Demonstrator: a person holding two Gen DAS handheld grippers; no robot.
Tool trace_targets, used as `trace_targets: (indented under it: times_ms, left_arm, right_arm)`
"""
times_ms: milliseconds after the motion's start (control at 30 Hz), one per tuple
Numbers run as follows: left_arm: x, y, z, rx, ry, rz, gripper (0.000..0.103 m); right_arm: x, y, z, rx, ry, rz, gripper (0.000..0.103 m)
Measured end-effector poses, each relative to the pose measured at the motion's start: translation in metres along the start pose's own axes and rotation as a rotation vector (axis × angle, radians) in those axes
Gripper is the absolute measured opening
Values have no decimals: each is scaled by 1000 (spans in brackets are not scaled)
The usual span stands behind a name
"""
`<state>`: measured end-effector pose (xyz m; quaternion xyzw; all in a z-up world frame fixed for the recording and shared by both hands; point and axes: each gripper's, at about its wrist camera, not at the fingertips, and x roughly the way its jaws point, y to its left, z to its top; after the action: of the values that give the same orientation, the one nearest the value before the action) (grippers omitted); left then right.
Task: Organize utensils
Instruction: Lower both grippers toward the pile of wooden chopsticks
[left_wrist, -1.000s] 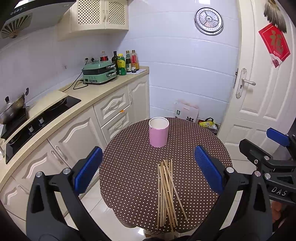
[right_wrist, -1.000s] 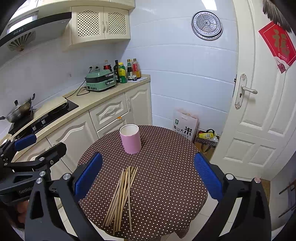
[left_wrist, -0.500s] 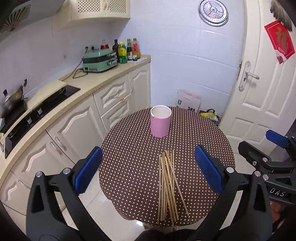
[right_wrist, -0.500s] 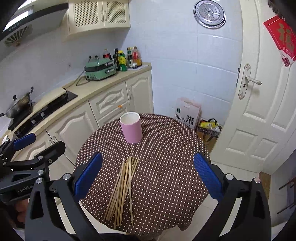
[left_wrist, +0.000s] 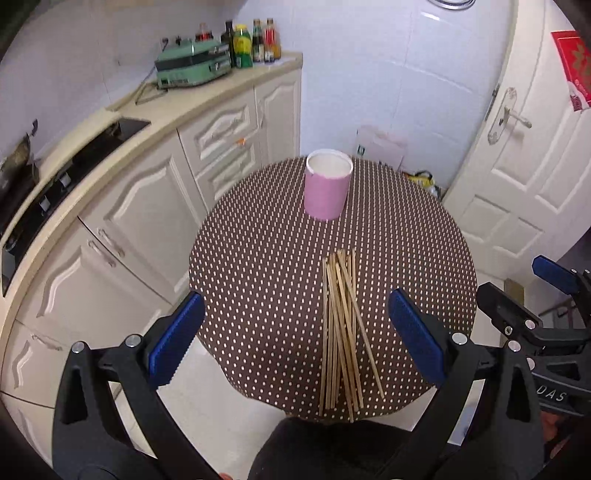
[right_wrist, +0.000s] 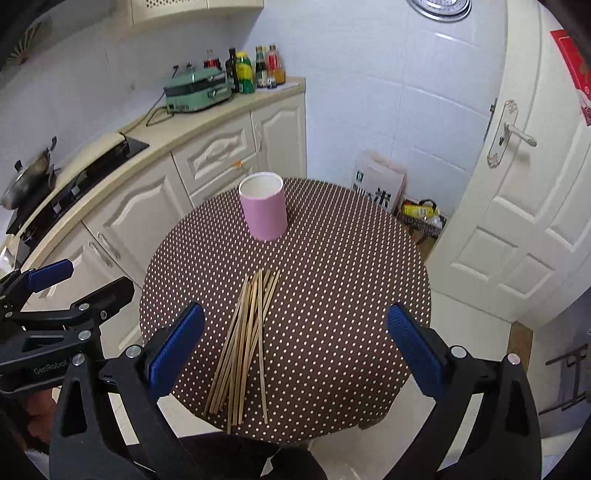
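Note:
Several wooden chopsticks (left_wrist: 341, 328) (right_wrist: 245, 338) lie in a loose bundle on the near half of a round table with a brown polka-dot cloth (left_wrist: 266, 273) (right_wrist: 343, 295). A pink cup (left_wrist: 328, 189) (right_wrist: 263, 206) with a white inside stands upright and empty at the table's far side. My left gripper (left_wrist: 295, 343) hovers open above the near left edge, with the chopsticks just right of its centre. My right gripper (right_wrist: 295, 345) hovers open over the near side, the chopsticks towards its left finger. Neither holds anything.
Cream kitchen cabinets and a counter (left_wrist: 207, 107) run along the left, carrying a hob, a green appliance (left_wrist: 188, 68) and bottles. A white door (right_wrist: 524, 206) is at the right, with a paper bag (right_wrist: 376, 184) on the floor behind the table. A person's dark clothing (left_wrist: 332, 446) shows below.
Both grippers have tilted downward and come in closer to the table, so the table, cup and chopsticks look larger. The cup and chopsticks have not moved. Both grippers stay open.

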<state>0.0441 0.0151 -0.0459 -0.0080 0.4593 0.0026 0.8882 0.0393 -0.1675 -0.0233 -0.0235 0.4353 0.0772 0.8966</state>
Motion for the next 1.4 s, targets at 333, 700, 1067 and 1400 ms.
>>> trace_targets:
  times_ms: [333,700,1067,1400]
  left_arm:
    - [47,18,0,-27,184,-67,97]
    - [100,39,-4,-60,371,-181,97]
    - [138,47,-10,-105,455,-265,86]
    - [168,41,-12,-147,500,-240,64]
  right_arm:
    - [37,8,2,32,140,29,95]
    - [80,11,5,128,254,97,85]
    - [130,10,-3,161,346,145,54]
    - [181,11,-11,125,464,234,34]
